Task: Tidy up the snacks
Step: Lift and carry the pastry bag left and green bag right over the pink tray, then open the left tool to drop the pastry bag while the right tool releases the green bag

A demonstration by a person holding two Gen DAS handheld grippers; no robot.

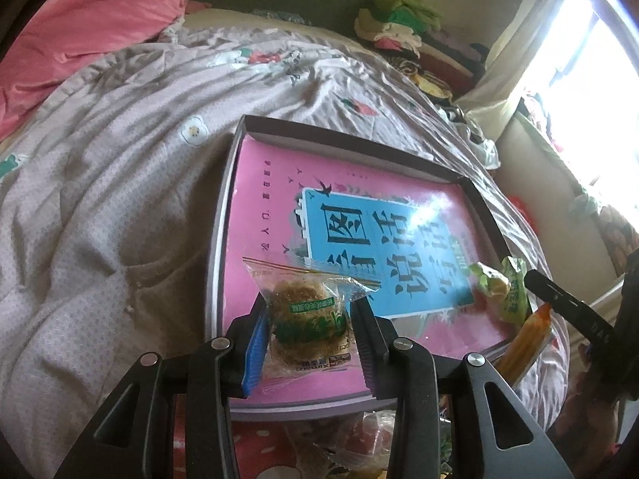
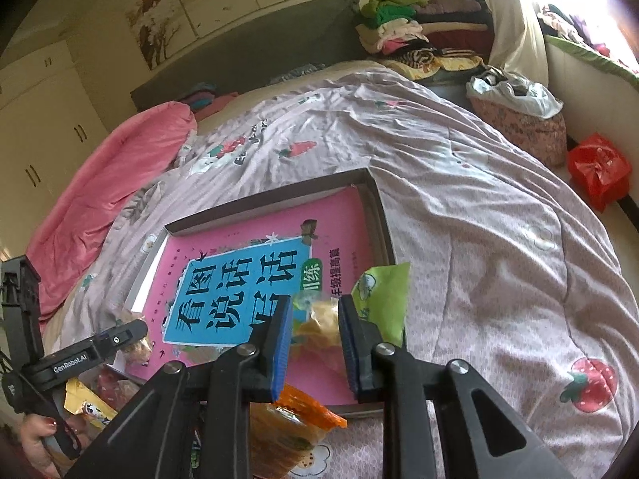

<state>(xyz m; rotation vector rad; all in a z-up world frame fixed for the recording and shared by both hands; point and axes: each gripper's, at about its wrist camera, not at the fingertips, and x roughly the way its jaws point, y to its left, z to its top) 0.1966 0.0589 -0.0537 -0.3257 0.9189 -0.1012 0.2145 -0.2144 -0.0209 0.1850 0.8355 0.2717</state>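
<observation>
A shallow dark box (image 1: 223, 215) (image 2: 271, 195) lies on the bed with a pink and blue book (image 1: 271, 199) (image 2: 343, 219) flat inside it. My left gripper (image 1: 309, 311) is shut on a clear-wrapped round brown cake (image 1: 307, 315) with a green label, just above the book's near edge. The same cake (image 2: 135, 349) shows at the left gripper's tip in the right wrist view. My right gripper (image 2: 315, 311) is shut on a green-wrapped snack (image 2: 379, 295) (image 1: 499, 287) over the box's near right corner. An orange packet (image 2: 295, 411) (image 1: 523, 339) lies below it.
Loose snack packets (image 1: 359, 439) (image 2: 92, 403) lie on the bed in front of the box. A lilac strawberry-print duvet (image 1: 120, 159) (image 2: 499, 239) covers the bed, with a pink quilt (image 2: 108, 183) far left. Folded clothes (image 2: 399, 28) and a red bag (image 2: 599, 167) sit beyond. A hand (image 2: 36, 435) grips the left tool.
</observation>
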